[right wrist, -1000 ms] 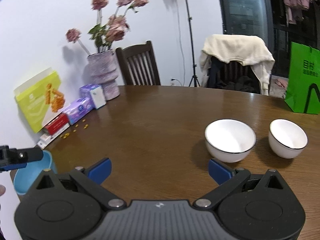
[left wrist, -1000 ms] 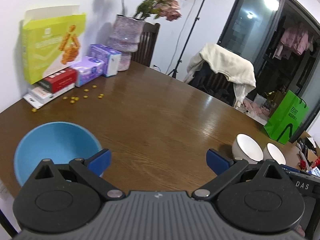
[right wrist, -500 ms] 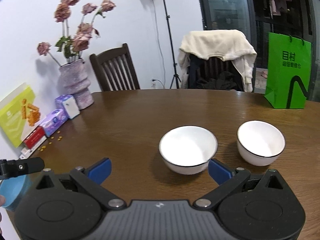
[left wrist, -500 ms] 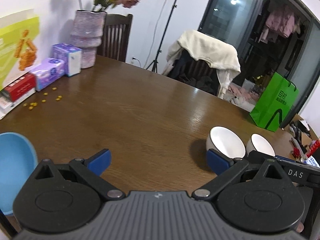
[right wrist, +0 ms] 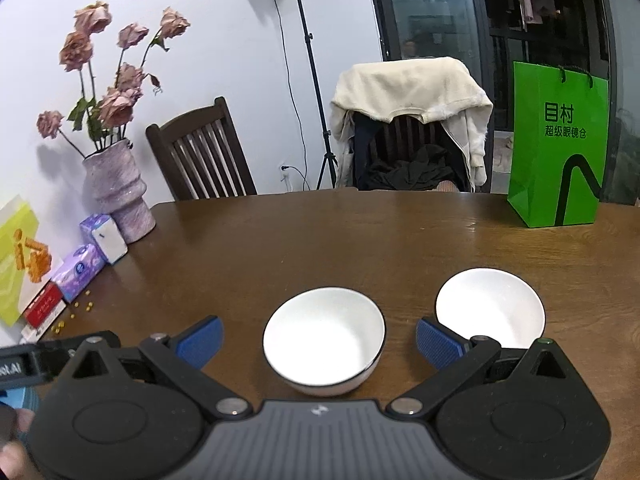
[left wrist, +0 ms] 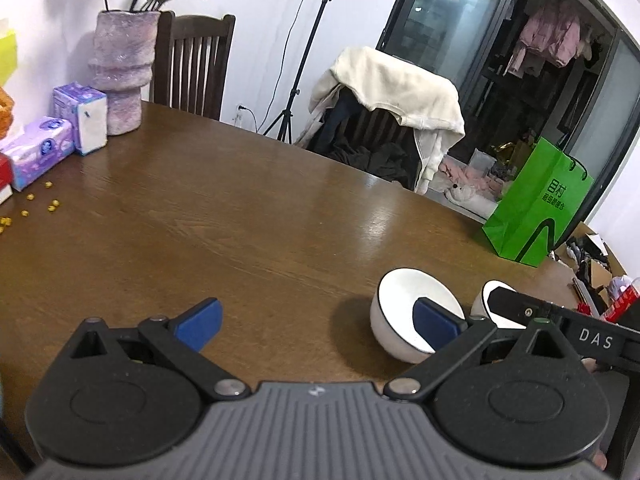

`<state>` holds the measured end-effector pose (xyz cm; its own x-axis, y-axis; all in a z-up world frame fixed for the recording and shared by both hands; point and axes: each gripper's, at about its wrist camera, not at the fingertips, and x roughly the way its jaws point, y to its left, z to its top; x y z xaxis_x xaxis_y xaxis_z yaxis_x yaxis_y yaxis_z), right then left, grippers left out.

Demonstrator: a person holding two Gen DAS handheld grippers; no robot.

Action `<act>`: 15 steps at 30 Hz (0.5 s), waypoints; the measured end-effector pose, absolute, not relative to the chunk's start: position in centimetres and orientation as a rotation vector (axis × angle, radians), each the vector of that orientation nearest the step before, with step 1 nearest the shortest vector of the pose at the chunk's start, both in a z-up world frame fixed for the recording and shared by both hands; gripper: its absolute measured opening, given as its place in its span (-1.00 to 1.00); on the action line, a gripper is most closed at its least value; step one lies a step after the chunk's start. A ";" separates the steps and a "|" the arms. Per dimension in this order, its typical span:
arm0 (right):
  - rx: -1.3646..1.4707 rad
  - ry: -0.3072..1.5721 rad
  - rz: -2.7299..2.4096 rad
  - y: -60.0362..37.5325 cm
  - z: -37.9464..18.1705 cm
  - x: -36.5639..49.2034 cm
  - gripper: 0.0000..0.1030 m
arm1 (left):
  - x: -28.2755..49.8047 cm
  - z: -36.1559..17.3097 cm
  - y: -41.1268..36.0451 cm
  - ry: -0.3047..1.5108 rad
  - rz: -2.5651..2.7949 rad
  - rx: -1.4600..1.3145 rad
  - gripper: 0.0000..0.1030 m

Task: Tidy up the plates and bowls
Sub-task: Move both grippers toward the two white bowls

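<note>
Right gripper (right wrist: pixel 318 342) is hovering, fingers spread, framing the near bowl (right wrist: pixel 324 340); it's needing a square, low rim pinch

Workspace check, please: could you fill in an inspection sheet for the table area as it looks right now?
Surface: brown wooden table, glossy.
Job's things: two white bowls, near bowl and far bowl, upright, empty, side by side, apart.
Clutter: tissue packs, yellow box, small yellow pieces, purple vase with dried roses, green paper bag.
Grippers: right gripper open, near bowl between its fingers; left gripper open, empty.
Cables: one cord to a wall socket.
Surroundings: two chairs, cream garment over one, light stand.
</note>
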<state>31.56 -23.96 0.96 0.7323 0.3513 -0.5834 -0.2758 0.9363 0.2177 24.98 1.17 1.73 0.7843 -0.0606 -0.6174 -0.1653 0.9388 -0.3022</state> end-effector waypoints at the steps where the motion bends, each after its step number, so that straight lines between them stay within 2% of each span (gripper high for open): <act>1: 0.121 0.664 0.342 -24.0 1.0 32.0 1.00 | 25.4 1.7 1.0 0.671 0.058 -0.359 1.00; 15: 0.189 0.690 0.314 -26.9 0.1 36.6 1.00 | 32.3 0.8 -1.6 0.742 0.069 -0.309 1.00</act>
